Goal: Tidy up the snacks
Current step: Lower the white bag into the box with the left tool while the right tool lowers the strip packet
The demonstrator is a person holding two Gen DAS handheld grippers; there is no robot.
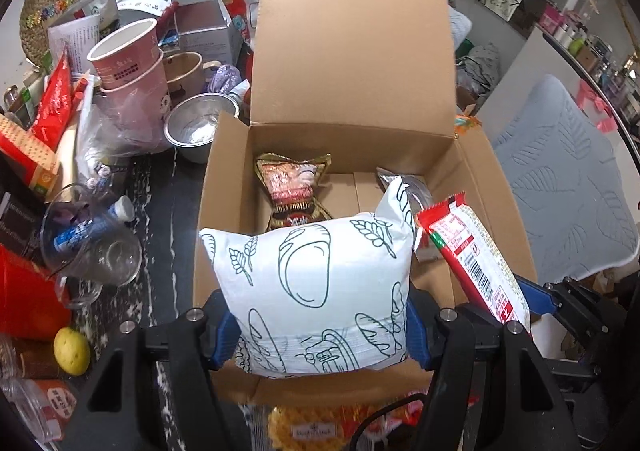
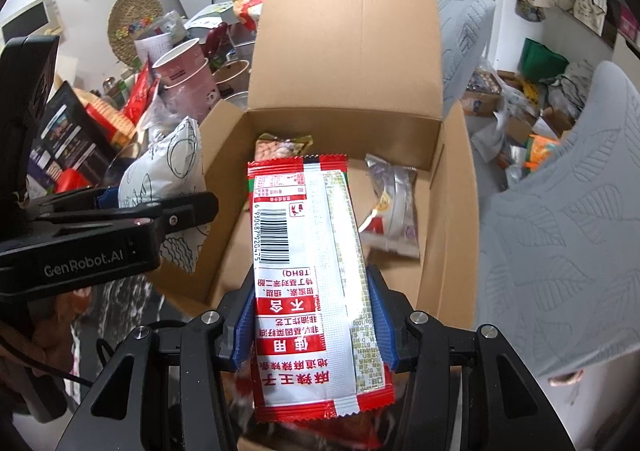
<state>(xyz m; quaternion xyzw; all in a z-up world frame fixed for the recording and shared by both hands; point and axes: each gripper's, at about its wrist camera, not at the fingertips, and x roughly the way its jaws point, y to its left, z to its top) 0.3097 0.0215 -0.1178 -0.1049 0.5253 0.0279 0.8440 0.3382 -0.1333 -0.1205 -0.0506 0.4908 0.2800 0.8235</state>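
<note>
- The jaws of the left gripper (image 1: 320, 325) are clamped on 1 puffy white snack bag (image 1: 316, 283) printed with dark green outlines of bread and wheat; its blue ribbed pads press into the bag's 2 sides.
- The jaws of the right gripper (image 2: 312, 327) are clamped on 1 flat, glossy red-and-white snack packet (image 2: 308, 271) with a barcode, red crimped ends and printed text; it sticks out long and stiff between the blue pads.
- Both packs hang over 1 open cardboard box (image 1: 352, 51), brown and corrugated, with its tall back flap upright and 2 side flaps spread outward.
- Inside the box lie 2 packs: 1 gold-and-red crinkly foil pack (image 1: 294, 187) toward the back left and 1 silver foil pack (image 2: 394, 203) on the right, well apart from each other on the bare cardboard floor.
- The box stands on a dark marbled worktop (image 1: 160, 251), crowded on the left.
- There stand 2 stacked pink paper cups (image 1: 128, 55), 1 round shiny metal bowl (image 1: 196, 127), 1 clear glass jug (image 1: 92, 243) lying tilted, and 1 small yellow-green fruit (image 1: 72, 351).
- To the right is 1 pale blue quilted cushion (image 1: 568, 187) with stitched leaf shapes.
</note>
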